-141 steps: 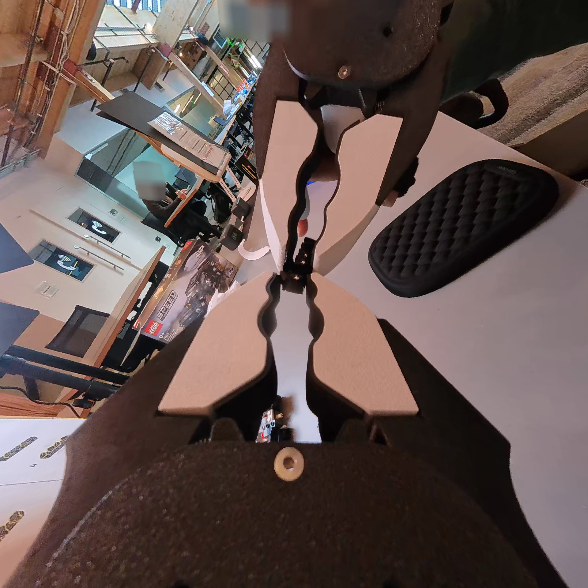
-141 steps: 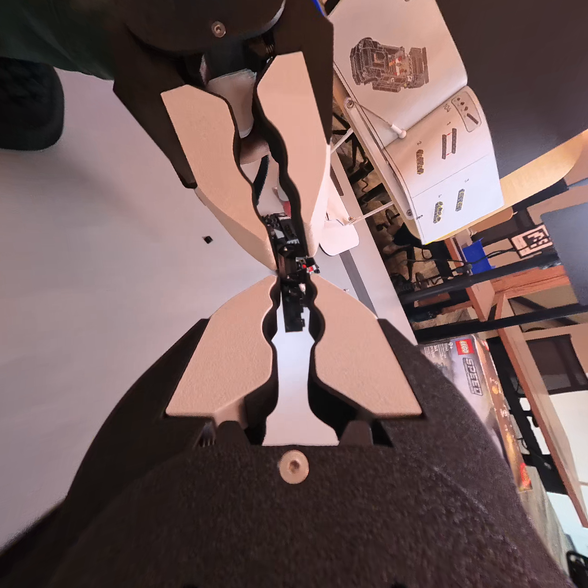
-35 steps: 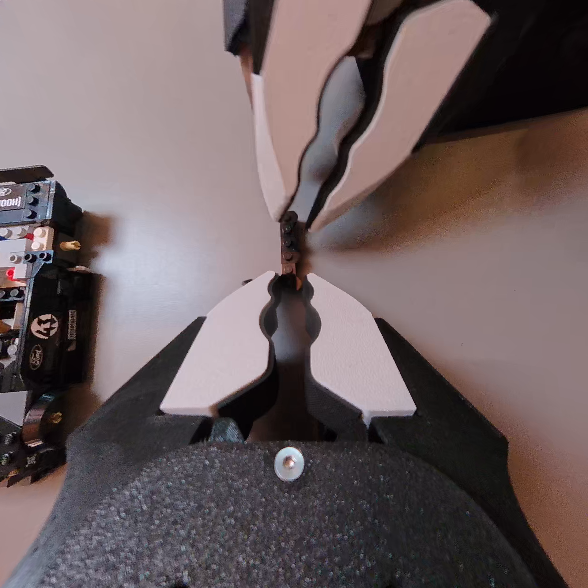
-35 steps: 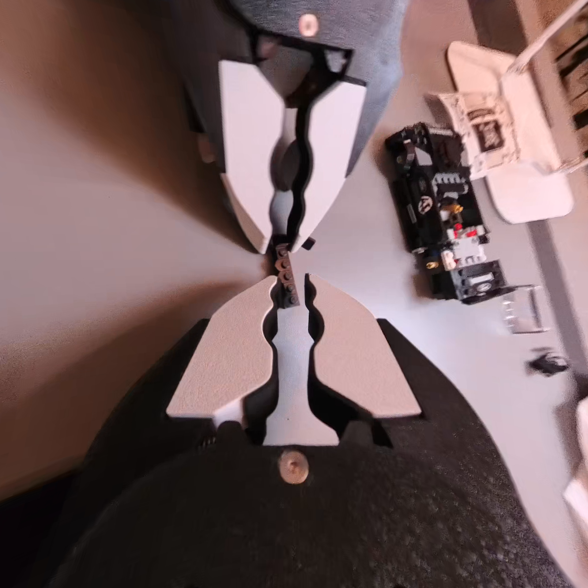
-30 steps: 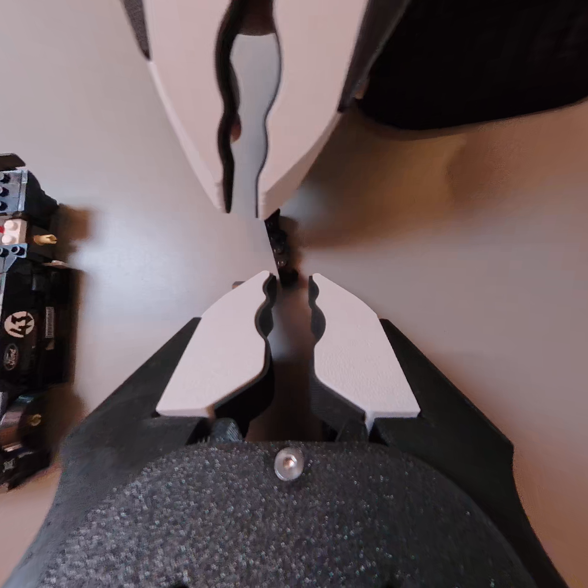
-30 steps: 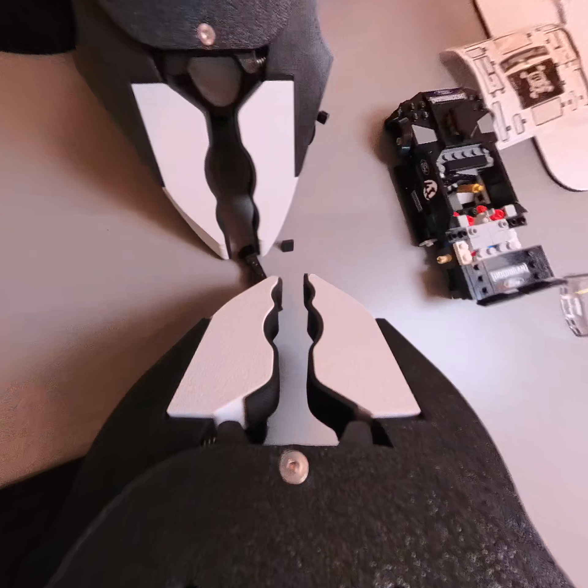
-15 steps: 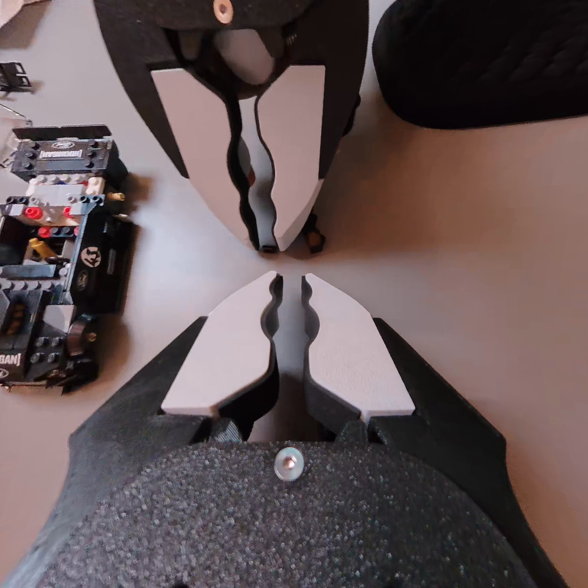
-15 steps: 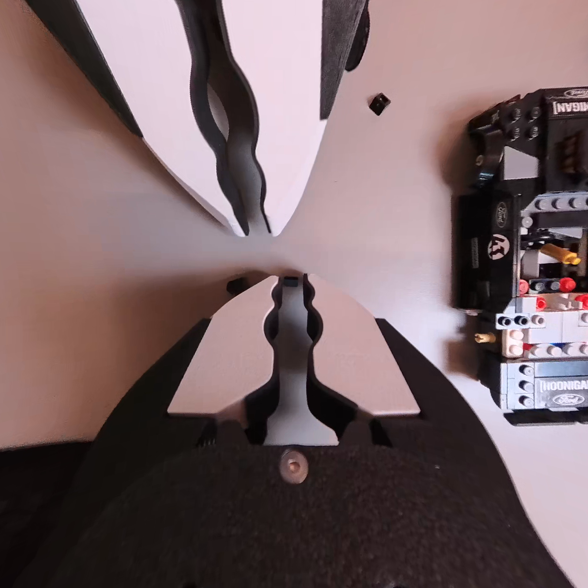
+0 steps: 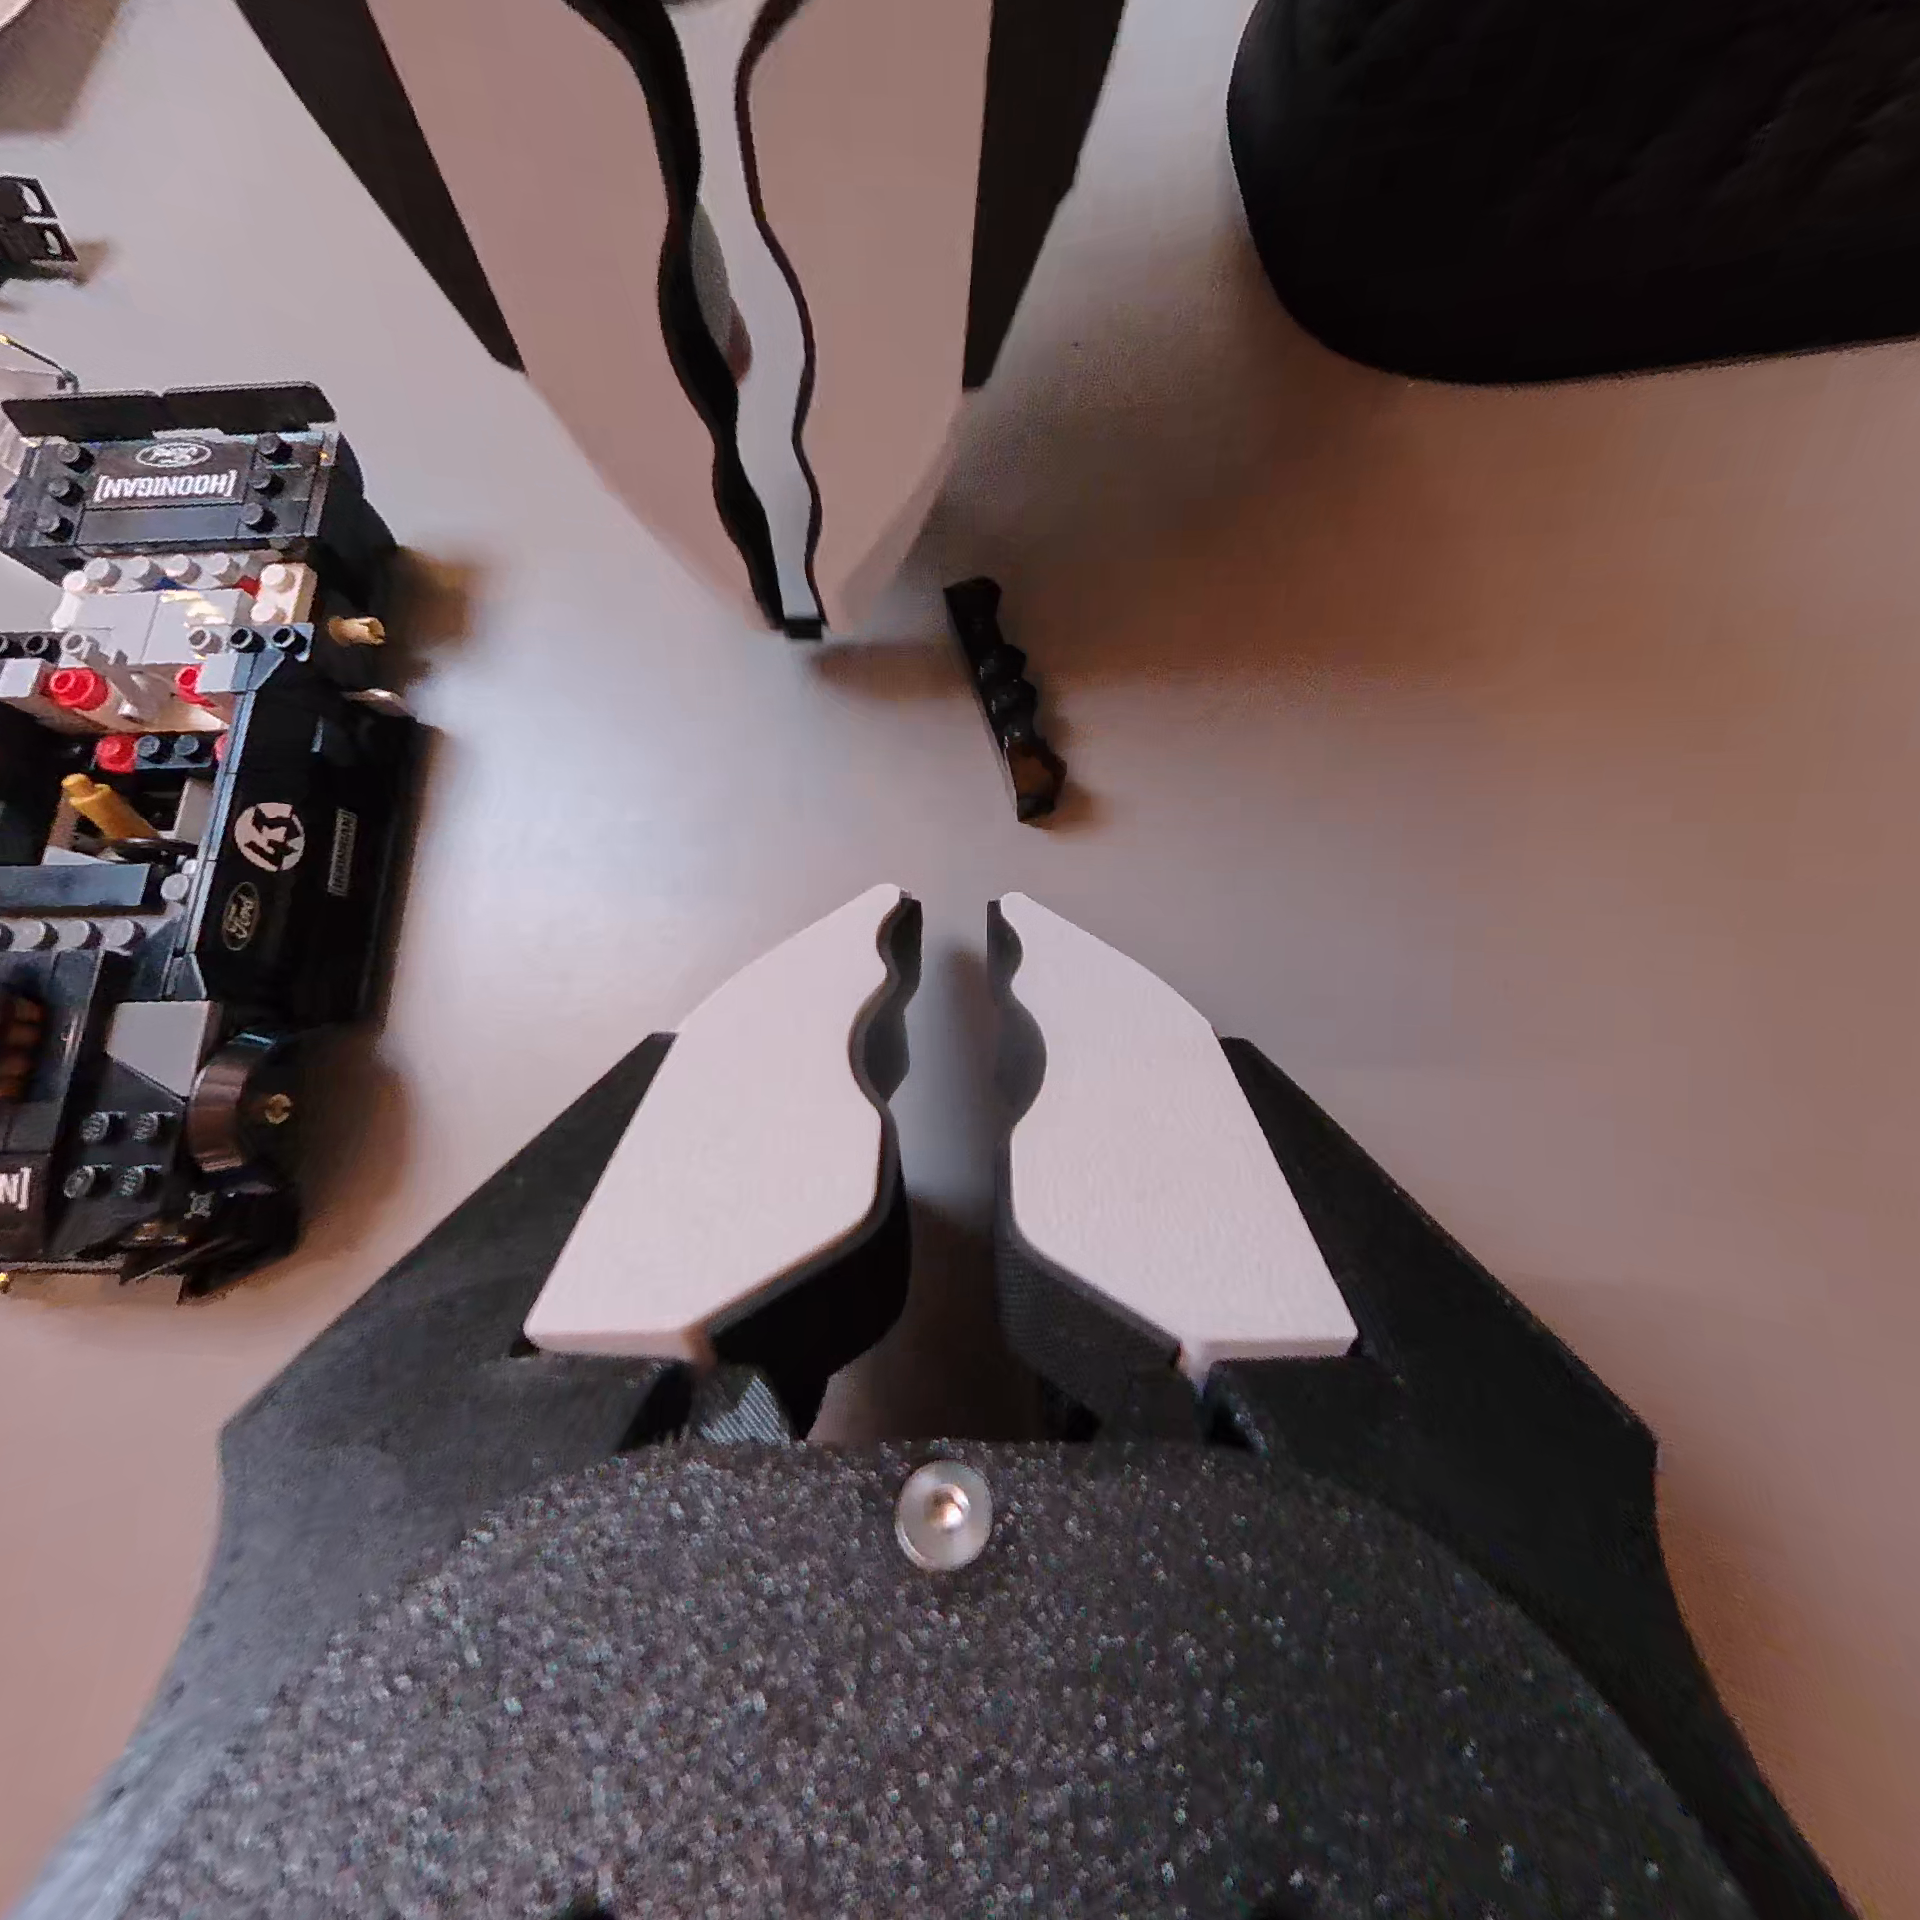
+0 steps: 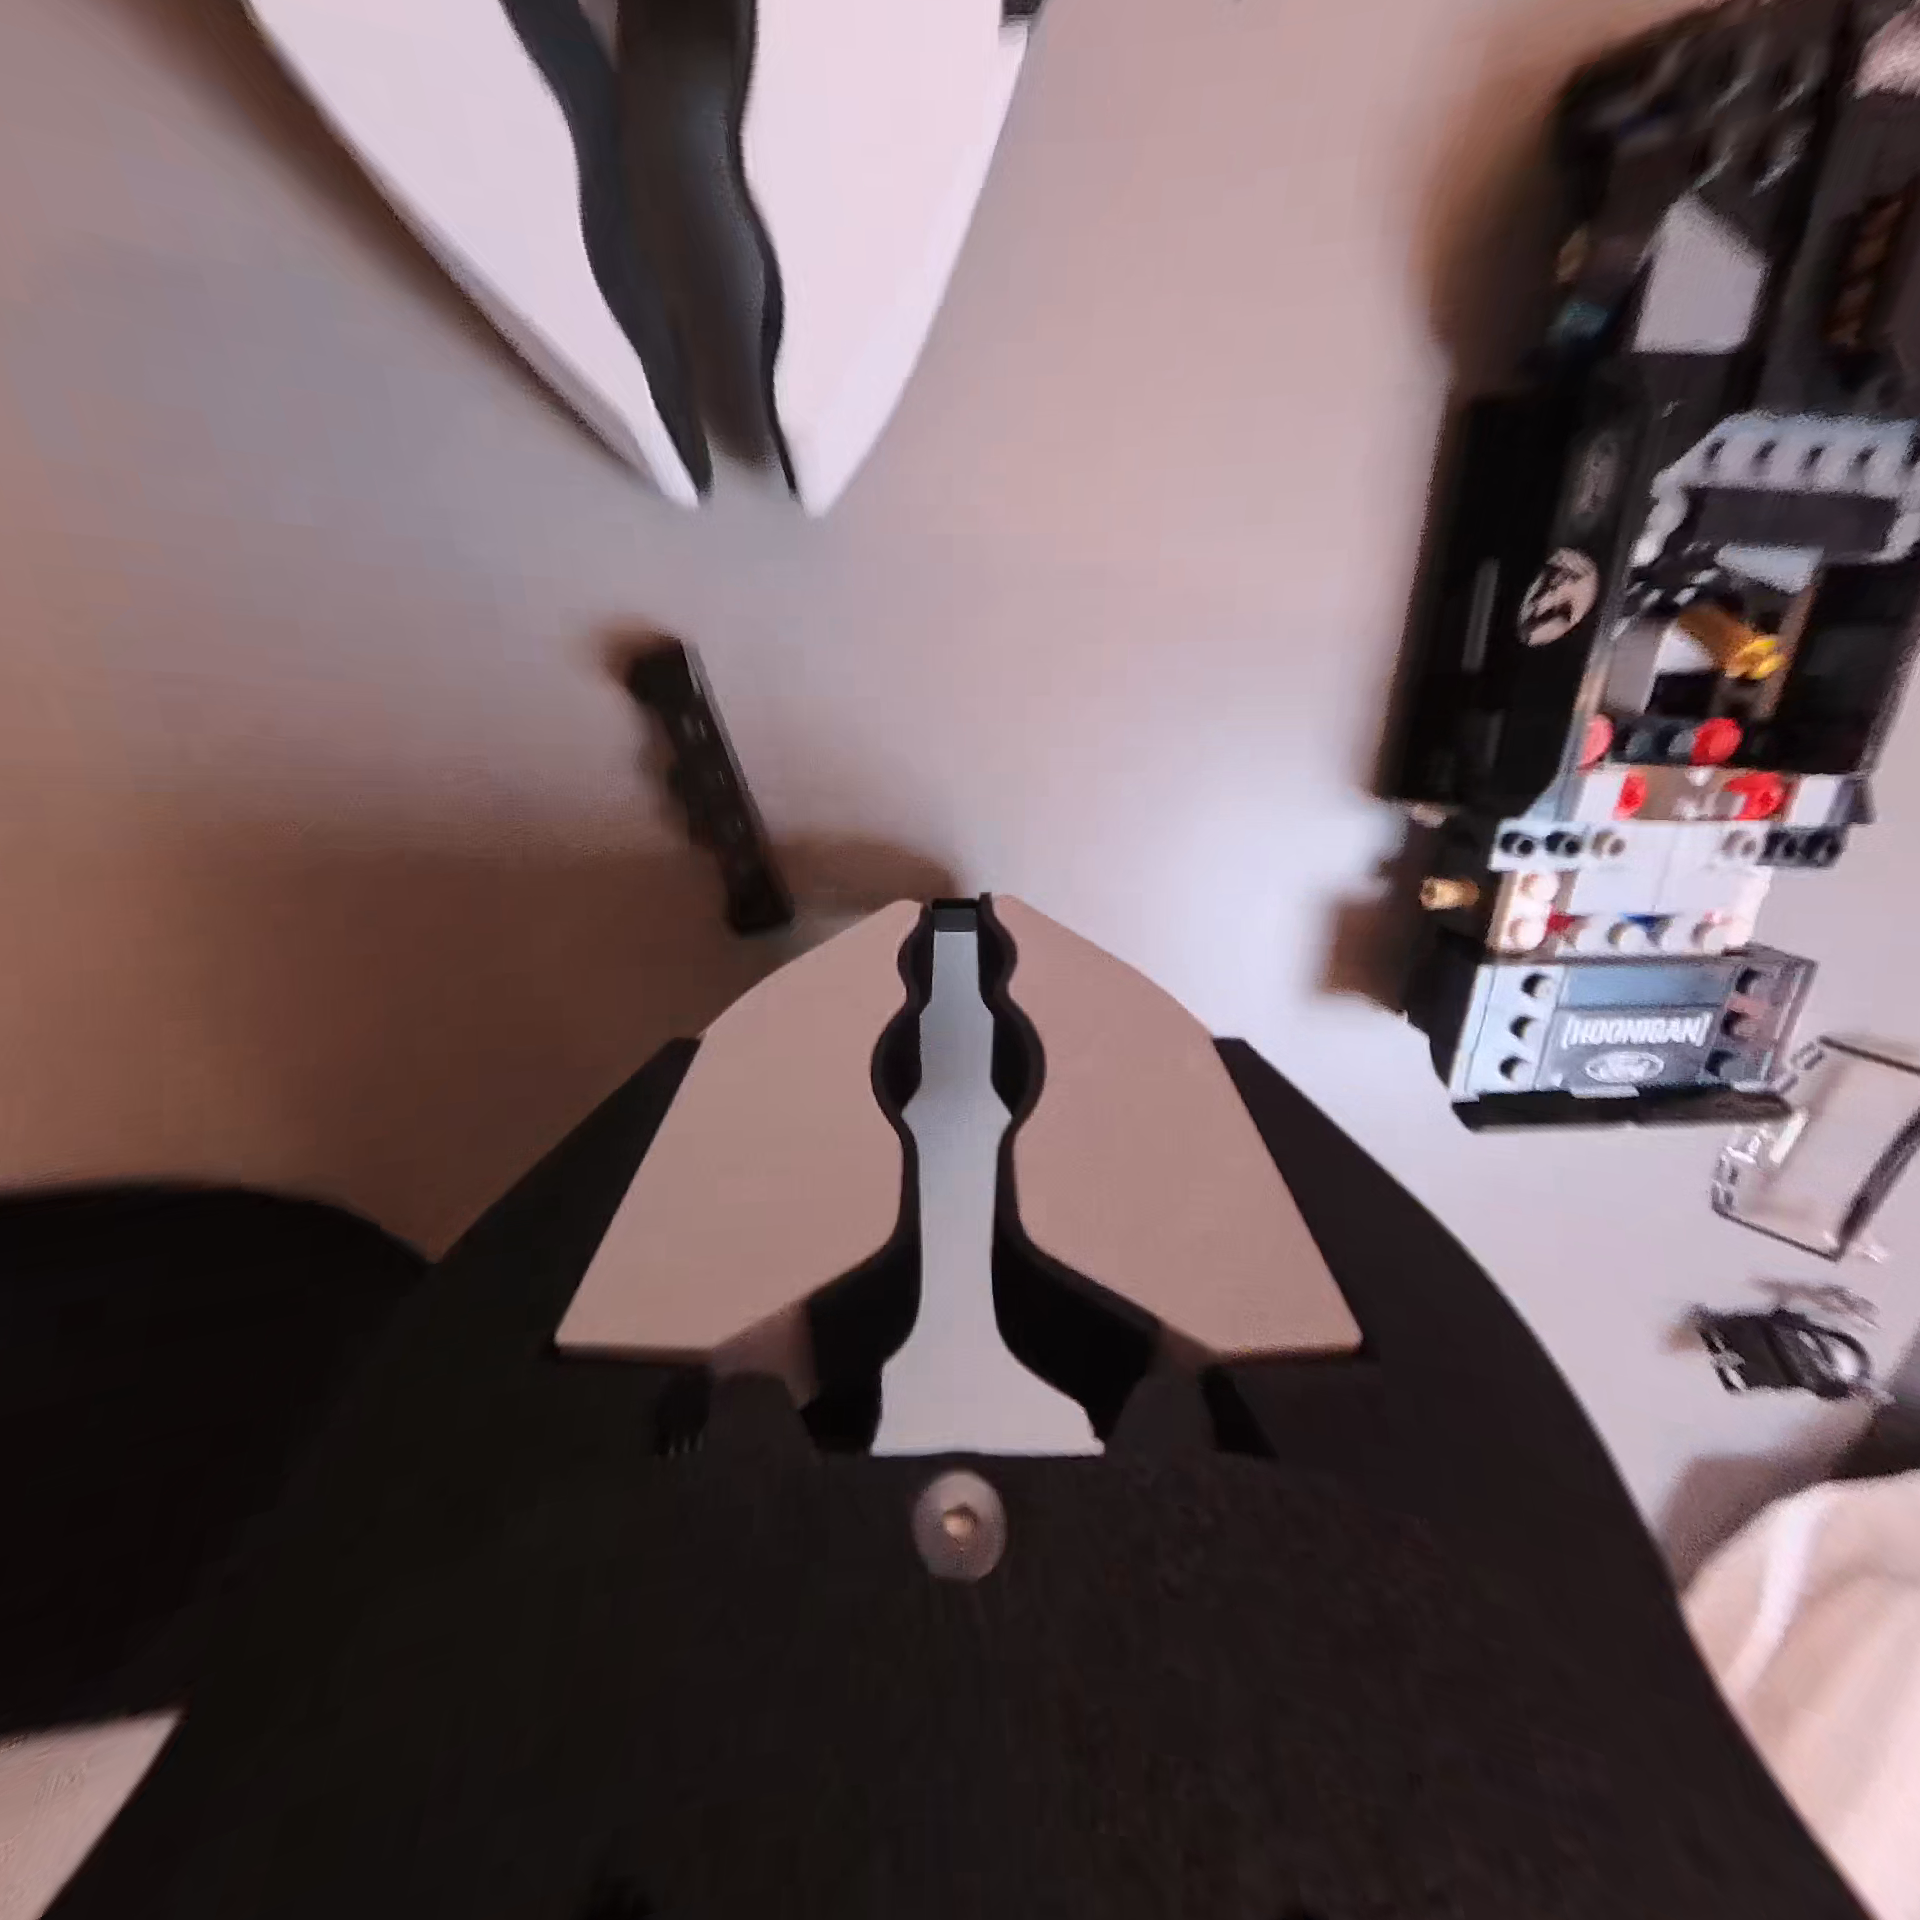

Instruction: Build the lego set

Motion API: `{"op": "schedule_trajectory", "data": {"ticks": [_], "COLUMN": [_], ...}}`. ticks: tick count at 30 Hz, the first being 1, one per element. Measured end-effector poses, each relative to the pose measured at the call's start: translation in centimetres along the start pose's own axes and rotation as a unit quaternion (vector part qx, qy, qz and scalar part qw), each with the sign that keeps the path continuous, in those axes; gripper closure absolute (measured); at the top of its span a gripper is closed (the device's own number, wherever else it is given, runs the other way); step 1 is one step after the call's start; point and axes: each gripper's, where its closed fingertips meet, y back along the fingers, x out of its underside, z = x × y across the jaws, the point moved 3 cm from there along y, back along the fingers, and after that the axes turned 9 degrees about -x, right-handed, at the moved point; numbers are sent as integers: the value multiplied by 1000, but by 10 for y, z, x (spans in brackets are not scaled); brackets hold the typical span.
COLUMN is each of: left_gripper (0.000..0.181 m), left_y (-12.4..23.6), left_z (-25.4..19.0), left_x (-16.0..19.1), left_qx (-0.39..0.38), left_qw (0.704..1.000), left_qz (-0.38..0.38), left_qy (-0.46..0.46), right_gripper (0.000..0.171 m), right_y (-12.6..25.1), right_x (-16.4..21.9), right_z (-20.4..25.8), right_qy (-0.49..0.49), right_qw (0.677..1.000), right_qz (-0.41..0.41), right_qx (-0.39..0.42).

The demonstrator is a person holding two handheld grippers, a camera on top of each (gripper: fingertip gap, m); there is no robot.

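A partly built black Lego car (image 9: pixel 197 831) lies on the table (image 9: pixel 1455 935) at the left of the left wrist view and at the right of the right wrist view (image 10: pixel 1662 727). A black studded strip (image 9: pixel 1008 707) lies loose on the table, touching neither gripper; it also shows in the right wrist view (image 10: pixel 707 790). My left gripper (image 9: pixel 951 909) is slightly open and empty, just short of the strip. My right gripper (image 10: pixel 961 914) is shut on a small black piece (image 10: pixel 956 916), which also shows at its tips in the left wrist view (image 9: pixel 800 627).
A black quilted pad (image 9: pixel 1558 187) lies at the far right. A clear piece (image 10: pixel 1808 1153) and a small black part (image 10: pixel 1766 1351) lie near the car's end. Something white (image 10: pixel 1818 1662) is at the lower right. The left gripper's tips are roughly 7 cm from the right gripper's.
Both grippers held the black strip between them; both let go and it now lies on the table. My right gripper has shut on a small black piece. The grippers have drawn apart.
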Motion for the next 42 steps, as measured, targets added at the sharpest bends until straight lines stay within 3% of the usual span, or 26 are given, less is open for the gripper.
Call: {"op": "schedule_trajectory", "data": {"ticks": [3,7,14,21,37,42], "left_gripper": [170,171,172,173,174,175], "left_y": [-2,-1,-2,-3,-3,-3], "left_z": [-1,-1,0,-1,-2,-2], "left_x": [2,3,5,5,5,5], "left_qx": [3,3,2,-2,-3,-2], "left_qw": [1000,1000,1000,1000,1000,1000], "left_qz": [4,4,5,6,3,2], "left_qy": [-5,-9,-17,-23,-29,-27], "right_gripper": [163,159,154,156,160,162], "right_y": [-2,-5,11,8,3,7], "right_x": [11,0,-4,2,-3,8], "right_z": [-4,-6,-5,1,5,8], "right_qy": [27,49,-11,-155,-168,-225], "right_qw": [996,993,1000,982,975,966], "right_qz": [86,108,14,-109,-145,-128], "right_qx": [-3,-7,-6,11,7,5]}}
